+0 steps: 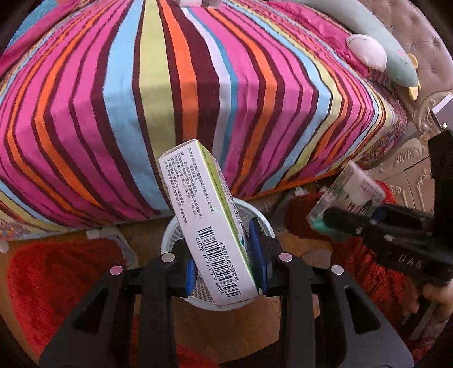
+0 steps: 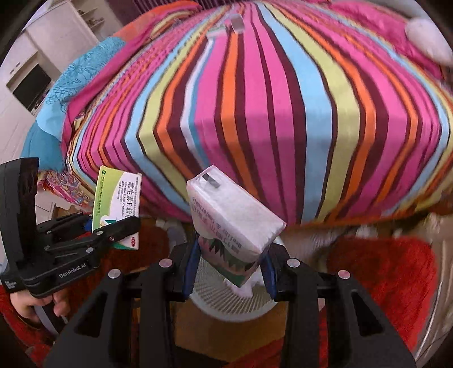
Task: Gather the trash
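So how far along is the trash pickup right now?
Midway. In hand: the left tool grips a medicine box, and the right tool grips a tissue pack, both above the white wastebasket. Neither is dropped yet. Left: two small pieces remain on the striped bed.
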